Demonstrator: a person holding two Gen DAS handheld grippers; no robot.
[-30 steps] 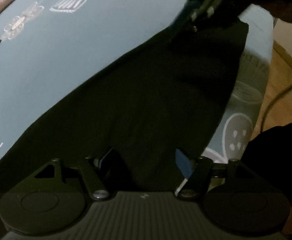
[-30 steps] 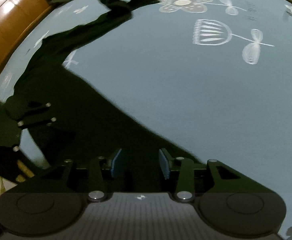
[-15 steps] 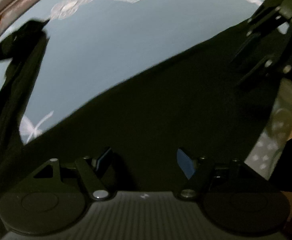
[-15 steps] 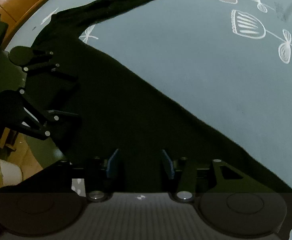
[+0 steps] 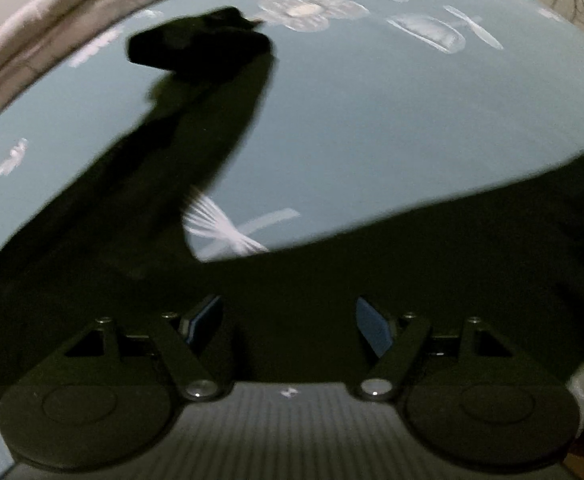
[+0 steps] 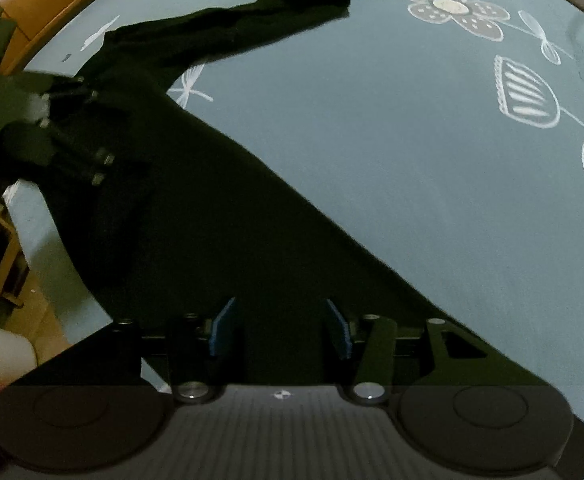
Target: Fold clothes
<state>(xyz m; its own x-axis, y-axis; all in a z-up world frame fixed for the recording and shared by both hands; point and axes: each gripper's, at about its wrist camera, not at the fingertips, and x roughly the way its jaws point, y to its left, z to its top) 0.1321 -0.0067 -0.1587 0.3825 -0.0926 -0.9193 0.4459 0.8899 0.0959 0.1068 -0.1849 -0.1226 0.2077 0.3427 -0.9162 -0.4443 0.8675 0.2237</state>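
While both claws, left gripper (image 5: 290, 320) and right gripper (image 6: 278, 328), gape over the dark garment (image 6: 220, 208), its sleeve (image 6: 228, 28) trails toward upper frame, unfolded.

free: blue sheet (image 6: 432, 184) right of garment | blocked: black garment (image 6: 220, 232), left claw (image 6: 104, 168)

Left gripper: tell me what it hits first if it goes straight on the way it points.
The left gripper, jaws open, would likely meet the dark garment just ahead of its fingertips first. Past that lies the blue bedsheet. Depth is unclear; the cloth may already touch the fingers.
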